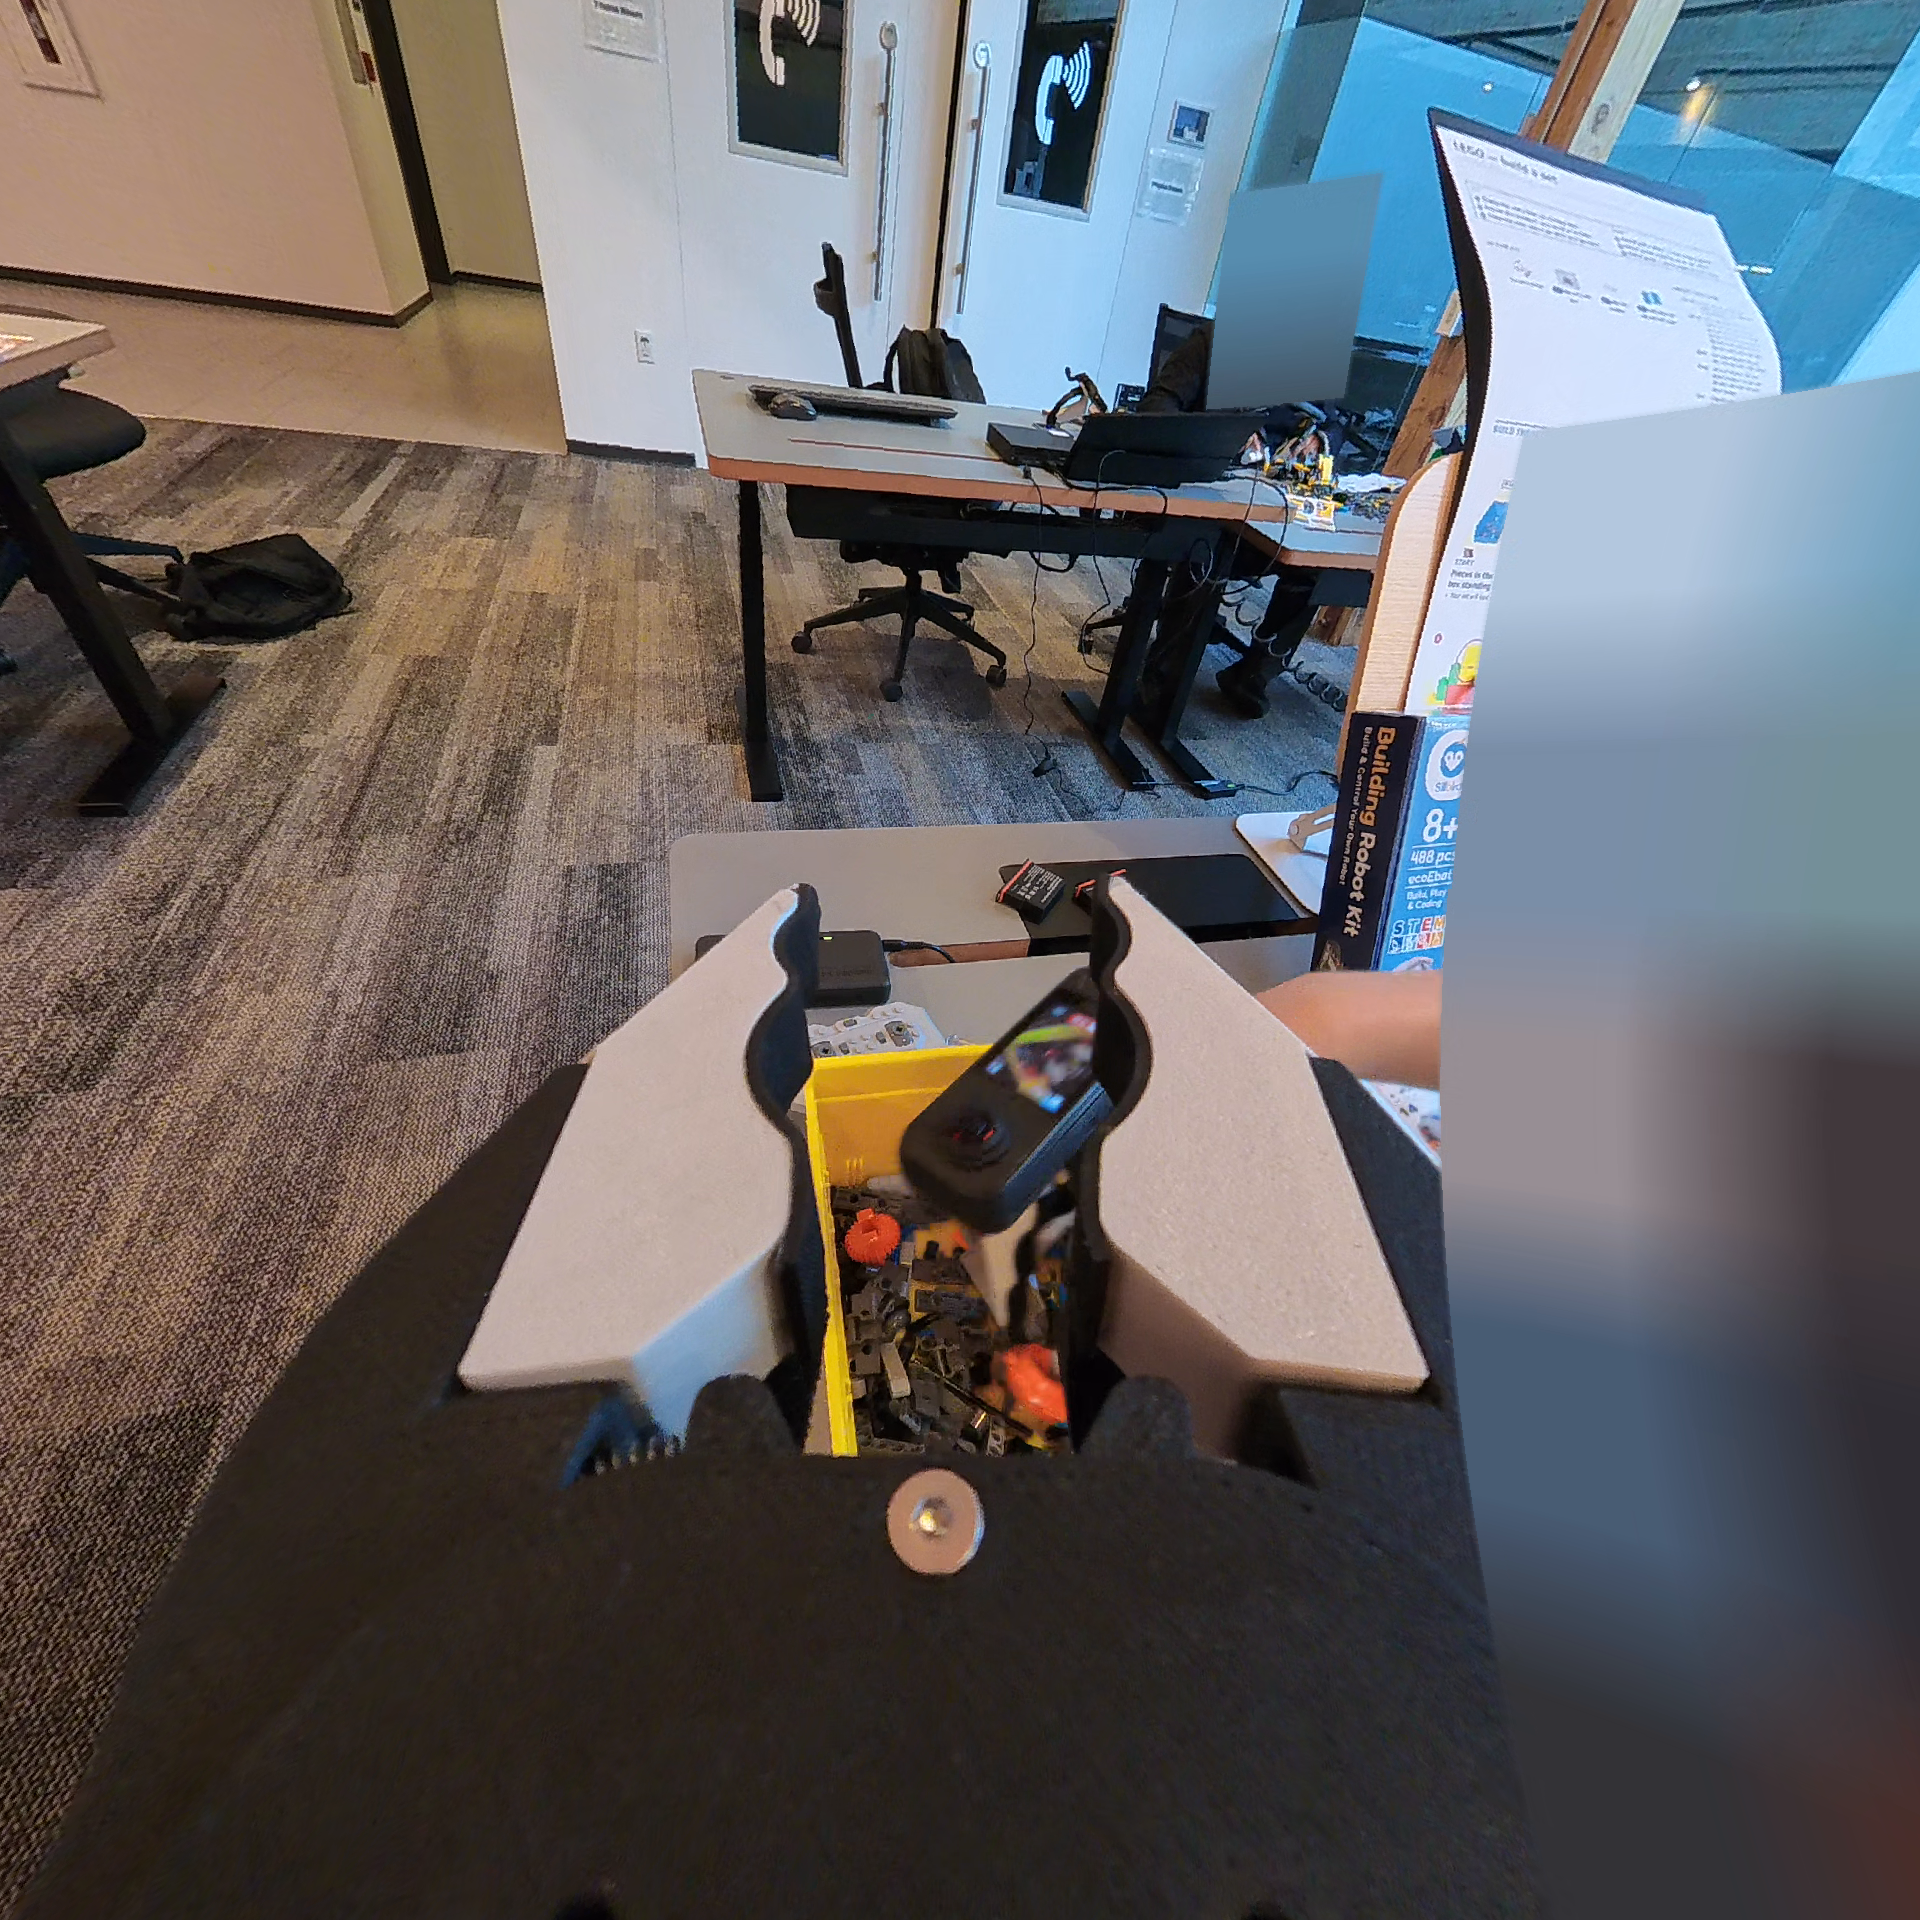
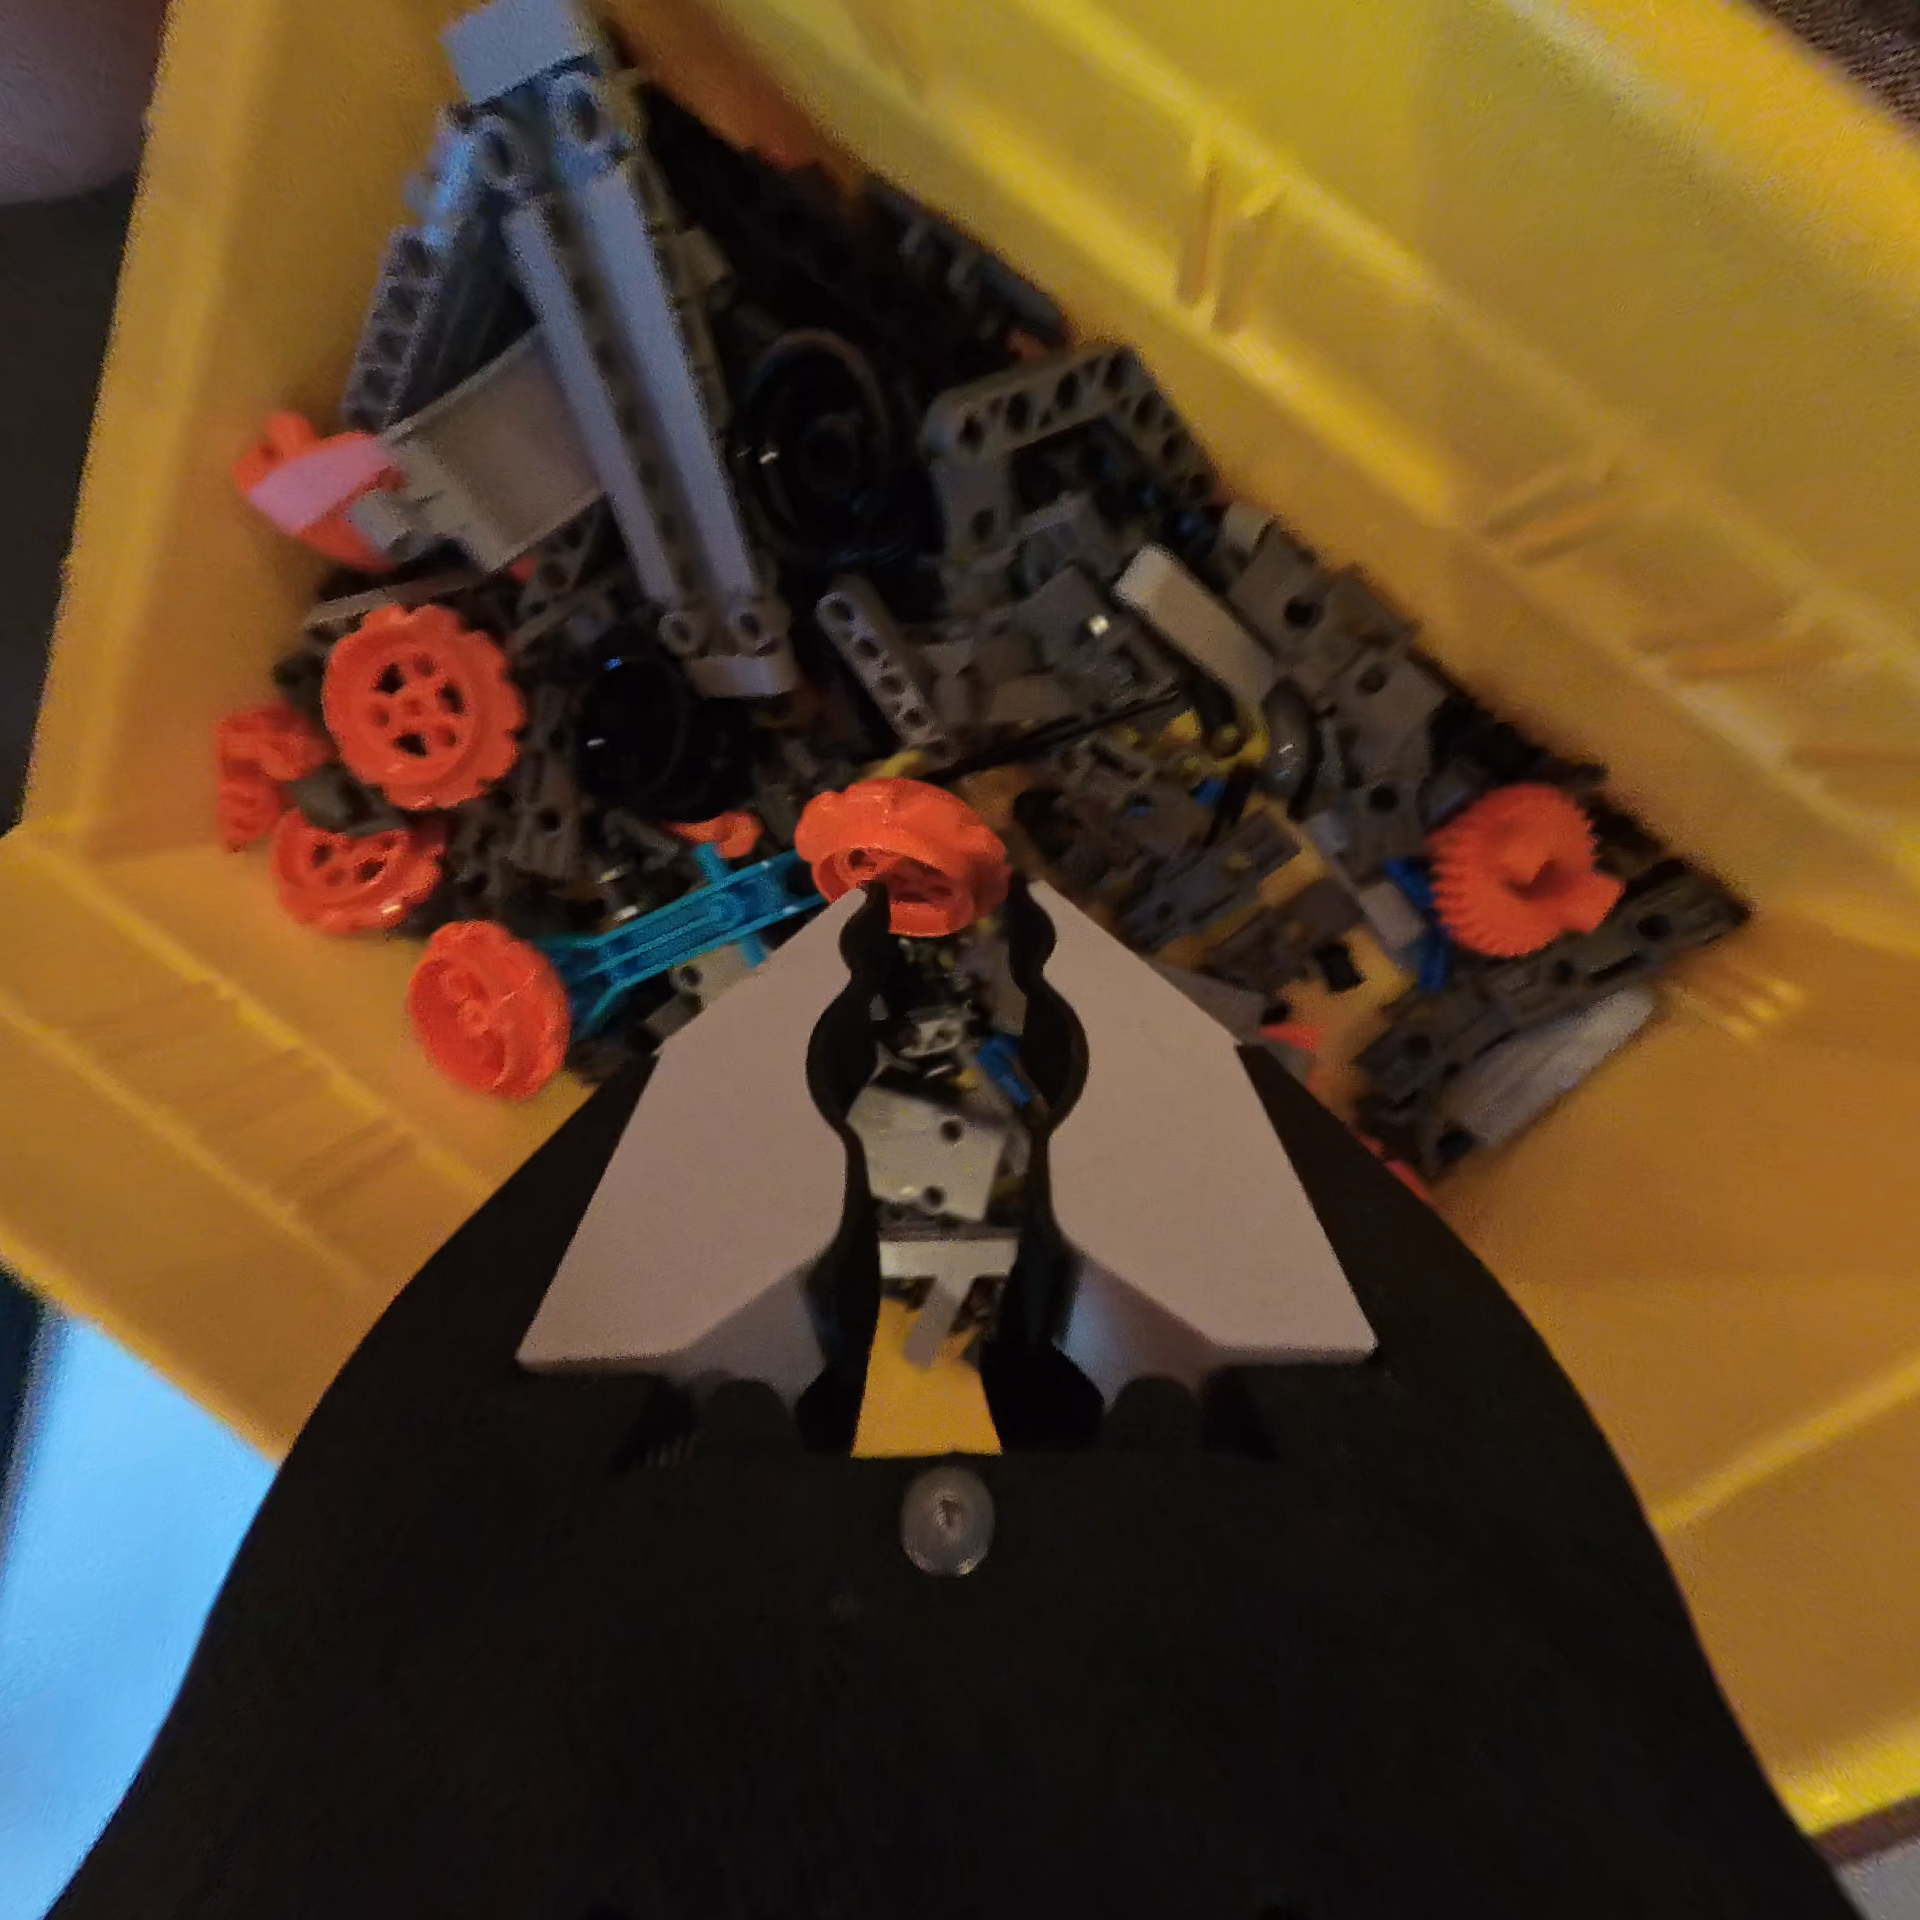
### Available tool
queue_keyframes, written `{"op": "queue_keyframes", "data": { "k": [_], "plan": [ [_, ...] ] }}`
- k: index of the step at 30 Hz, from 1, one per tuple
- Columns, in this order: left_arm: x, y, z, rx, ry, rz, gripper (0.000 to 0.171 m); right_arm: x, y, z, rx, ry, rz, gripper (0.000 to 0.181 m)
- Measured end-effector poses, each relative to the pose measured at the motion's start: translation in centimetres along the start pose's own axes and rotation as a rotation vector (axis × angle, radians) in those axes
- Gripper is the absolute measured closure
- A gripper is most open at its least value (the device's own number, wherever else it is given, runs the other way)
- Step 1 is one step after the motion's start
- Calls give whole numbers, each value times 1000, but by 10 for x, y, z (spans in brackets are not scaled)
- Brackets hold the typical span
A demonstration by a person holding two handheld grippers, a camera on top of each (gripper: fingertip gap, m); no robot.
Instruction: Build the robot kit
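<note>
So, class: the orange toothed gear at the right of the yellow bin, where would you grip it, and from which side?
Probably across its toothed rim, from above: the orange gear lies roughly face-up on dark beams, its rim exposed for the jaws.

Ahead of you, a grey desk [image 1: 987, 457] is carrying a keyboard [image 1: 852, 400] and a laptop [image 1: 1153, 442], with a black office chair [image 1: 904, 613] sitting under it. A black backpack [image 1: 255, 587] is lying on the carpet [image 1: 416, 831] to your left.
</note>
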State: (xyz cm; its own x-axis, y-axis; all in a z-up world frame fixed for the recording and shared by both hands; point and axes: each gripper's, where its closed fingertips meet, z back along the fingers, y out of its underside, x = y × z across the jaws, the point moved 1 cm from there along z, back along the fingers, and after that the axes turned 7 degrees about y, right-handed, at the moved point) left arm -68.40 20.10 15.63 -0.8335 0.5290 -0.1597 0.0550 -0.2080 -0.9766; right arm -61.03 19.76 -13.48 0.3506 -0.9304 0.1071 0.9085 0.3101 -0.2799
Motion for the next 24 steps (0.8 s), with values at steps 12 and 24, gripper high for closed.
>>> {"op": "queue_keyframes", "data": {
  "k": [12,24],
  "plan": [
    [2,-2,3,-13,-8,4,122,43,9,28,-68,-99,-31,141],
    [2,0,1,-3,-3,3,122,-33,-13,-19,8,162,-222,155]
  ]
}}
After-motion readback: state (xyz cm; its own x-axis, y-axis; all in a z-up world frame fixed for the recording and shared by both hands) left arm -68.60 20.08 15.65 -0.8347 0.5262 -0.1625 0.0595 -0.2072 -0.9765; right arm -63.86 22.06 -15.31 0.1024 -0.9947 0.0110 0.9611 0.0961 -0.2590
